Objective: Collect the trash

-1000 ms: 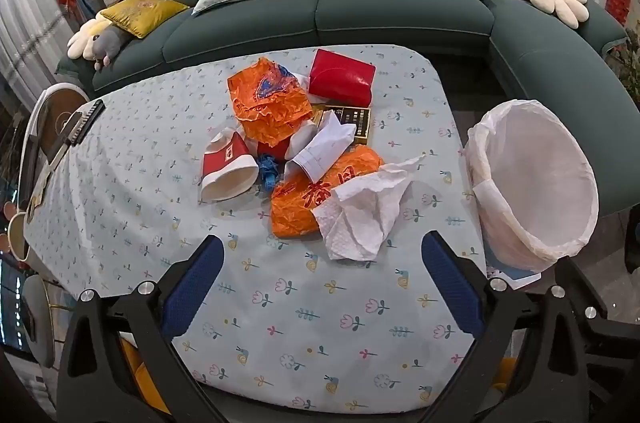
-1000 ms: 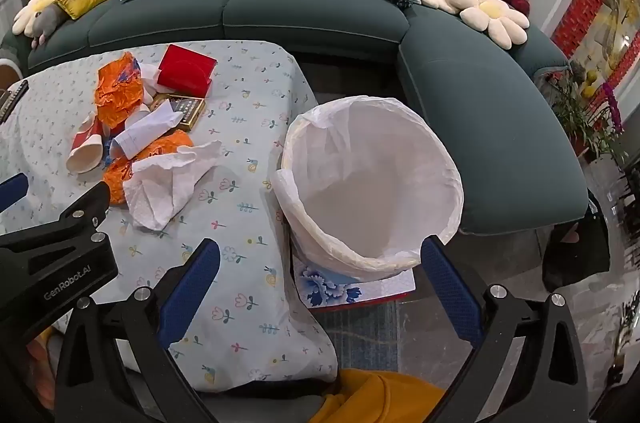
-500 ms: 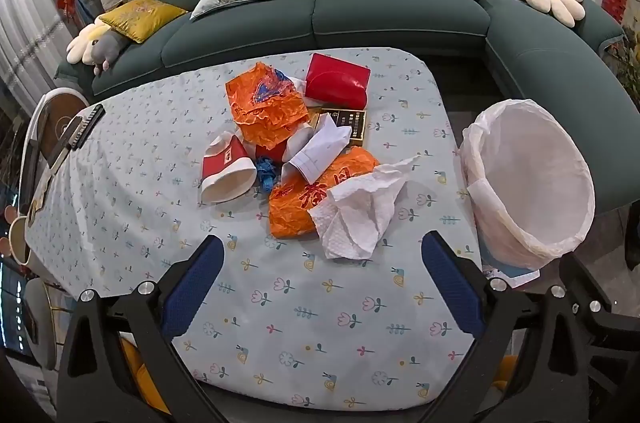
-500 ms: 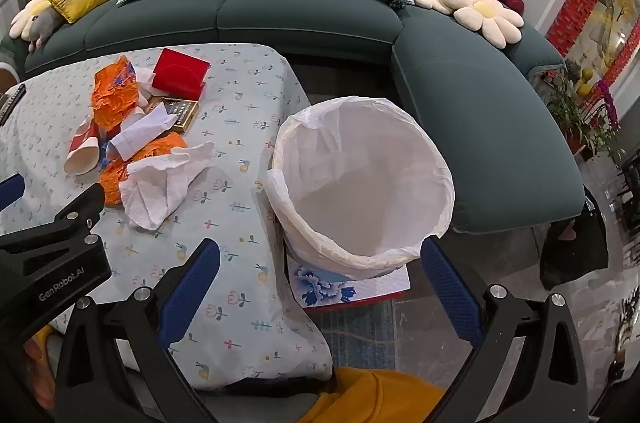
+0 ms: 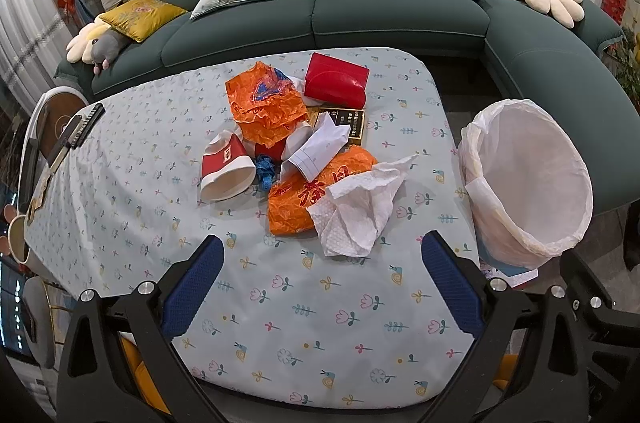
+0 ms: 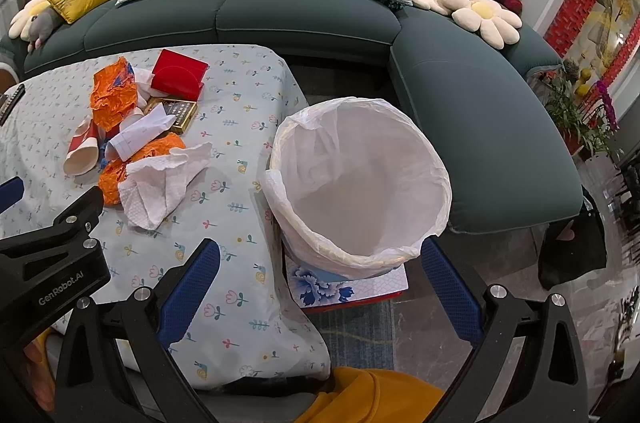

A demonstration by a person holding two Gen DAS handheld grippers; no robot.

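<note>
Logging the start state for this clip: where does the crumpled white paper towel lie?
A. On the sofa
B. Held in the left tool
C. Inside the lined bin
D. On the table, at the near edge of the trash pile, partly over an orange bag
D: the white paper towel lies on the table, overlapping the orange bag, while the lined bin shows only its liner and both tools are open and hold nothing.

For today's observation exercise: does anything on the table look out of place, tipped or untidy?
Yes. A paper cup lies on its side among crumpled litter mid-table: orange wrappers, a wadded tissue. The lined bin beside the table looks empty.
</note>
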